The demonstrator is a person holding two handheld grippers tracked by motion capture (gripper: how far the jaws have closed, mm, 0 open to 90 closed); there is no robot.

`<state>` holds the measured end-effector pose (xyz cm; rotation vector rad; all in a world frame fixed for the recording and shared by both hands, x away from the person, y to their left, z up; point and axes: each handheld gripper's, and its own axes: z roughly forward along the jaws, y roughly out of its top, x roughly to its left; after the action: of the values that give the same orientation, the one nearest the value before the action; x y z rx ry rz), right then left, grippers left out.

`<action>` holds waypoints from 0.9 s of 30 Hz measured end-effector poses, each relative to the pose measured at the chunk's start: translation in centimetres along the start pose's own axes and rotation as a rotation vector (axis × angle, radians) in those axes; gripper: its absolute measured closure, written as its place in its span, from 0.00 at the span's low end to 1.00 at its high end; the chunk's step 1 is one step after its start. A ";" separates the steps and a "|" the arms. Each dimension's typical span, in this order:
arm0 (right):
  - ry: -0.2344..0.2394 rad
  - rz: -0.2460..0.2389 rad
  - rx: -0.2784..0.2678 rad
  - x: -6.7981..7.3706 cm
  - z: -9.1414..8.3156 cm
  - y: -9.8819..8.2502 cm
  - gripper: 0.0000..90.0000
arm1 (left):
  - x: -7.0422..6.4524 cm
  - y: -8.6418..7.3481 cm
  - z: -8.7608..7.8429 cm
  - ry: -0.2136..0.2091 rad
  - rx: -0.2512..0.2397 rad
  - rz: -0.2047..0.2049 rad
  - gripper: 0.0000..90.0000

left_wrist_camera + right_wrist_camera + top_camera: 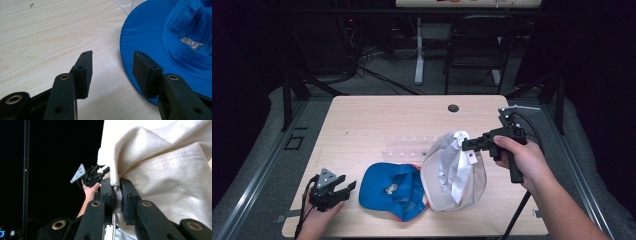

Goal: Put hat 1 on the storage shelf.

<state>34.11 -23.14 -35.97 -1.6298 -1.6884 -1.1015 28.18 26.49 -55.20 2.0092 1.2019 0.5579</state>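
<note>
Two hats are on the tabletop point(362, 115): one blue hat point(394, 190) and one white hat point(454, 172). The blue hat lies flat, upside down. The white hat is right next to the blue hat, touching it, with one edge lifted up. The right gripper point(467, 145) is pinched tight on that lifted edge. The left gripper point(346, 189) sits just beside the blue hat, on the side away from the white hat. Its jaws are wide open and hold nothing. One clear plastic thing point(407, 147) lies behind the blue hat.
</note>
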 end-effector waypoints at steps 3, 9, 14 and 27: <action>0.006 0.005 -0.017 0.1 -0.3 0.2 0.91 | 0.0 0.0 0.0 -0.003 0.007 0.003 0.57; 0.037 -0.011 -0.052 1.2 -1.3 0.5 0.91 | -0.1 0.0 0.1 -0.007 0.006 0.008 0.57; 0.039 -0.002 -0.070 1.2 -1.5 0.9 0.91 | -0.1 0.0 0.0 -0.015 0.001 0.010 0.56; 0.076 0.002 -0.098 1.9 -1.3 2.3 0.91 | -0.9 0.2 0.0 -0.033 -0.014 0.024 0.56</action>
<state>35.99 -23.33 -33.30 -1.6271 -1.6063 -1.2477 27.89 25.66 -55.02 2.0157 1.1528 0.5412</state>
